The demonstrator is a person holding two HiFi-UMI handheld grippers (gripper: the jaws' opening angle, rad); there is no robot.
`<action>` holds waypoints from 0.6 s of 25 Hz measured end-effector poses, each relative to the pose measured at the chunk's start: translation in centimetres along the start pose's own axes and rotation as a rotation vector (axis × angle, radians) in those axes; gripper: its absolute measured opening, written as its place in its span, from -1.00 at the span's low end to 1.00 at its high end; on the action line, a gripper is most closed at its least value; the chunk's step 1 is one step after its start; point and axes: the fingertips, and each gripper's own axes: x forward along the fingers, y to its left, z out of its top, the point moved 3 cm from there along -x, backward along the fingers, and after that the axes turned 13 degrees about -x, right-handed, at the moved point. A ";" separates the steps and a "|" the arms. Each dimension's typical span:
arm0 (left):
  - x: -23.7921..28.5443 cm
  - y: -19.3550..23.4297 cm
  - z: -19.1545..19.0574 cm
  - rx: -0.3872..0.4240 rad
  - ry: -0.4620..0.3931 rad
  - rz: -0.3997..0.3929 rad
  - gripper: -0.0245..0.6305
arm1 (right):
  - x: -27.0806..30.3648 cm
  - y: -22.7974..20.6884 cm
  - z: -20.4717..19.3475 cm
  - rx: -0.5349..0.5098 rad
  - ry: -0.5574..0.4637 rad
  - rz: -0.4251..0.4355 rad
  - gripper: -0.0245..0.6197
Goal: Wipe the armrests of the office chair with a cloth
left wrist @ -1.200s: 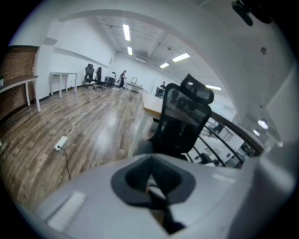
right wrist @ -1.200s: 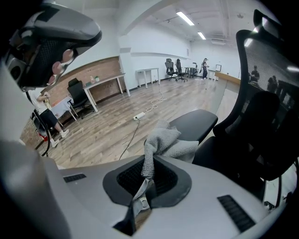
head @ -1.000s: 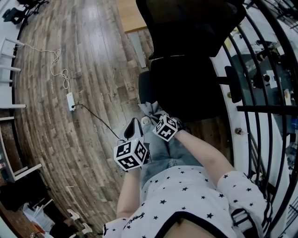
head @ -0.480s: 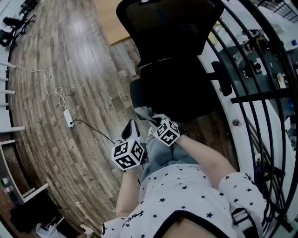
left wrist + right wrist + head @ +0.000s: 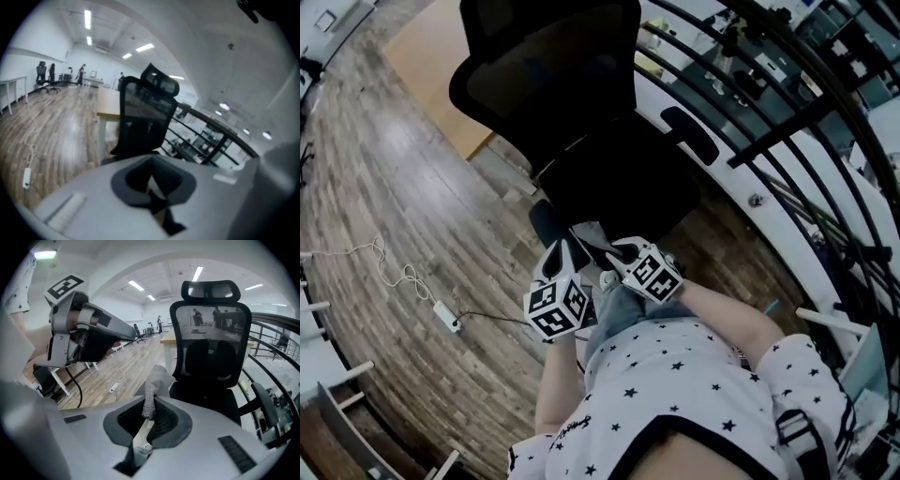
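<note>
Left hand-held gripper [image 5: 565, 253] idle; wiping not yet begun

Its jaws sat closed on nothing. Ahead of it lay the near padded armrest [image 5: 544, 220] of the black mesh-backed office chair [image 5: 553, 75]. The crumpled grey cloth [image 5: 157, 378], just beside that pad, was pinched in the right hand-held gripper [image 5: 149, 412]. A sound wipe would likely need the cloth pressed flat and drawn along the whole pad, then the far armrest [image 5: 690, 135].
</note>
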 end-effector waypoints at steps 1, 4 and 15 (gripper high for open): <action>0.5 -0.4 0.3 0.014 0.014 -0.022 -0.91 | -0.6 -0.2 0.0 0.012 -0.002 -0.021 -0.81; 1.8 -1.6 0.9 0.051 0.052 -0.081 -0.91 | -2.2 -0.8 0.2 0.036 -0.009 -0.087 -0.81; 5.2 -4.6 2.1 0.133 0.134 -0.242 -0.91 | -6.6 -4.4 1.5 0.166 -0.068 -0.328 -0.81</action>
